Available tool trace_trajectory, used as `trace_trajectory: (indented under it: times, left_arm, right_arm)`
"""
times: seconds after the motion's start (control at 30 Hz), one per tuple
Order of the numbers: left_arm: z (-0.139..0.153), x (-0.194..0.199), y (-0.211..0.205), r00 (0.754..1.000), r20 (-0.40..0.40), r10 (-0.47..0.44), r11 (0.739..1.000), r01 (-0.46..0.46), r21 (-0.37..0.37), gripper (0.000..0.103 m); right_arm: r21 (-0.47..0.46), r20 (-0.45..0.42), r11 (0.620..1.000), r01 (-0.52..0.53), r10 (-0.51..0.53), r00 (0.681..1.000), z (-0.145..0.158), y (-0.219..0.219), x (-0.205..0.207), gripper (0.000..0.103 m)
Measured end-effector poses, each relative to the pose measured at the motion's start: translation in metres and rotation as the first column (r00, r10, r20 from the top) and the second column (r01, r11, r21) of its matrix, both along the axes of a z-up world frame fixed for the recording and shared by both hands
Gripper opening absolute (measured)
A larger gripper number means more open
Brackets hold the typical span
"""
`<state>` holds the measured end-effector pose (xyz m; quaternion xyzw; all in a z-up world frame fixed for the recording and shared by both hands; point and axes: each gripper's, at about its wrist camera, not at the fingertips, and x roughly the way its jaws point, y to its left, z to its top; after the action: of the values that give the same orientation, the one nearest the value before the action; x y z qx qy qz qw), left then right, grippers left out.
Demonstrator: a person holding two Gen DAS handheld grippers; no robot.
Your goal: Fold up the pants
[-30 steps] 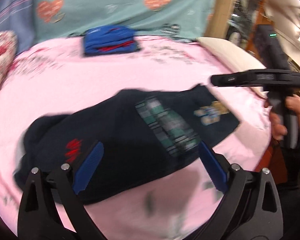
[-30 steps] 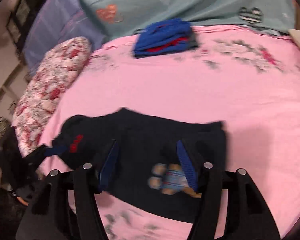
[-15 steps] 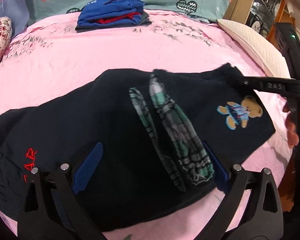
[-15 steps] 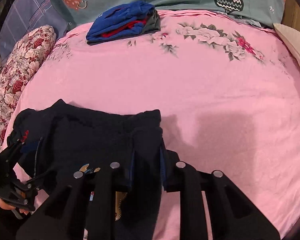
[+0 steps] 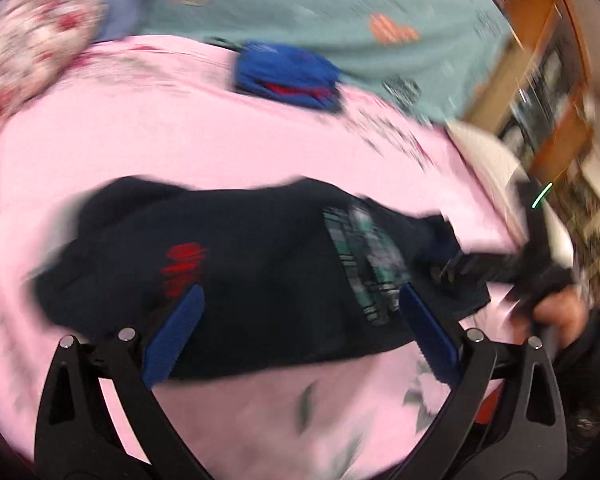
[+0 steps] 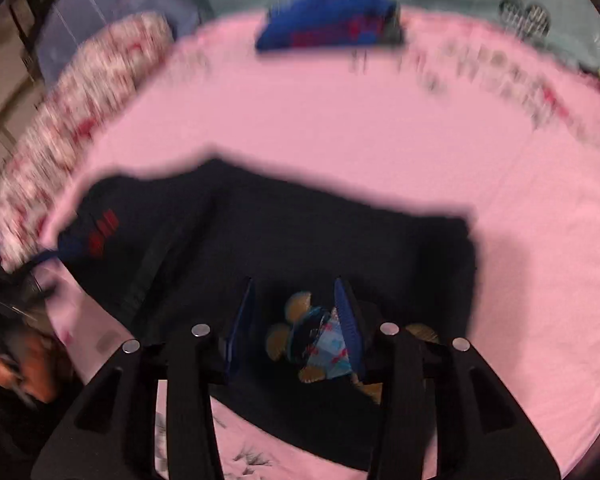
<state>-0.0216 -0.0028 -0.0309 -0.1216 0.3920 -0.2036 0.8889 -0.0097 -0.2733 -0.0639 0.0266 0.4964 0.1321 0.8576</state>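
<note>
Left wrist view: left gripper (image 5: 298,332) spread wide, grasping nothing, low centre over dark pants (image 5: 260,276) lying mid-frame on pink sheet (image 5: 204,140).

Right wrist view: right gripper (image 6: 294,320) bottom centre, pads parted around bunched pants (image 6: 300,240) fabric; firm clamp cannot be told.

The pants (image 5: 260,264) are dark navy, with red lettering (image 5: 182,270) toward one end, a green-and-white plaid strip (image 5: 364,264), and a tan bear in light blue (image 6: 320,344). The bedsheet (image 6: 340,120) is pink with grey and red flowers. At its far edge lies a royal-blue pile with red (image 6: 332,24). The pillow (image 6: 80,112) is white with red flowers. The blanket (image 5: 340,4) is teal with orange hearts.
</note>
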Motion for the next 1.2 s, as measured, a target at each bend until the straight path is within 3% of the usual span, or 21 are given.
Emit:
trace_trajectory:
  times: [0.03, 0.1, 0.23, 0.43, 0.53, 0.57, 0.6, 0.67, 0.77, 0.8, 0.93, 1.0, 1.07, 1.13, 1.2]
  left_arm:
    - [-0.001, -0.005, 0.02, 0.999, -0.011, 0.052, 0.998, -0.053, -0.033, 0.1]
    - [-0.01, -0.01, 0.059, 0.983, -0.073, 0.166, 0.979, -0.173, -0.108, 0.1]
    - [-0.04, 0.006, 0.099, 0.929, -0.25, 0.272, 0.91, -0.333, -0.247, 0.1]
    - [-0.05, 0.031, 0.096, 0.893, -0.3, 0.335, 0.869, -0.416, -0.269, 0.1]
    - [-0.051, 0.042, 0.098, 0.874, -0.329, 0.356, 0.841, -0.454, -0.294, 0.094]
    - [-0.053, 0.043, 0.101, 0.873, -0.334, 0.355, 0.838, -0.456, -0.301, 0.072]
    - [-0.057, 0.046, 0.104, 0.873, -0.349, 0.341, 0.84, -0.45, -0.304, 0.026]
    - [-0.066, 0.049, 0.109, 0.877, -0.374, 0.3, 0.826, -0.435, -0.357, 0.026]
    - [-0.059, 0.046, 0.106, 0.893, -0.327, 0.308, 0.844, -0.415, -0.339, 0.025]
    - [-0.053, 0.044, 0.102, 0.902, -0.3, 0.312, 0.854, -0.404, -0.327, 0.025]
    - [0.001, 0.033, 0.056, 0.964, -0.085, 0.251, 0.936, -0.265, -0.234, 0.024]
    - [0.035, 0.027, 0.014, 0.988, 0.017, 0.153, 0.973, -0.147, -0.175, 0.023]
    - [0.063, 0.021, -0.04, 0.996, 0.092, 0.021, 0.994, -0.01, -0.112, 0.023]
    - [0.077, 0.013, -0.093, 0.984, 0.137, -0.114, 0.992, 0.12, -0.036, 0.024]
    - [0.071, 0.013, -0.157, 0.962, 0.118, -0.247, 0.969, 0.244, 0.04, 0.025]
  right_arm:
    - [-0.022, 0.015, 1.0, -0.001, 0.002, 1.0, 0.003, 0.005, -0.003, 0.043]
    - [0.063, 0.075, 0.997, -0.035, 0.03, 0.997, 0.019, 0.01, -0.011, 0.044]
    - [0.098, 0.151, 0.993, -0.071, 0.056, 0.987, 0.04, 0.026, -0.012, 0.044]
    - [0.061, 0.154, 0.984, -0.169, 0.158, 0.975, 0.048, 0.064, -0.012, 0.044]
    - [0.064, 0.164, 0.982, -0.179, 0.167, 0.972, 0.051, 0.071, -0.013, 0.044]
    - [0.067, 0.165, 0.983, -0.173, 0.16, 0.973, 0.051, 0.072, -0.013, 0.044]
    - [0.074, 0.165, 0.984, -0.163, 0.149, 0.975, 0.051, 0.069, -0.013, 0.044]
    - [0.094, 0.171, 0.986, -0.14, 0.123, 0.978, 0.05, 0.057, -0.016, 0.044]
    - [0.133, 0.187, 0.988, -0.08, 0.054, 0.981, 0.052, 0.028, -0.023, 0.044]
    - [0.144, 0.196, 0.988, -0.051, 0.022, 0.98, 0.053, 0.014, -0.026, 0.044]
    - [0.183, 0.233, 0.981, 0.07, -0.112, 0.966, 0.064, -0.043, -0.038, 0.044]
    - [0.205, 0.254, 0.97, 0.128, -0.179, 0.951, 0.072, -0.071, -0.046, 0.044]
    - [0.226, 0.272, 0.958, 0.178, -0.237, 0.933, 0.079, -0.095, -0.056, 0.044]
    - [0.252, 0.274, 0.943, 0.219, -0.287, 0.918, 0.081, -0.115, -0.066, 0.044]
    - [0.268, 0.239, 0.931, 0.248, -0.314, 0.919, 0.074, -0.128, -0.069, 0.044]
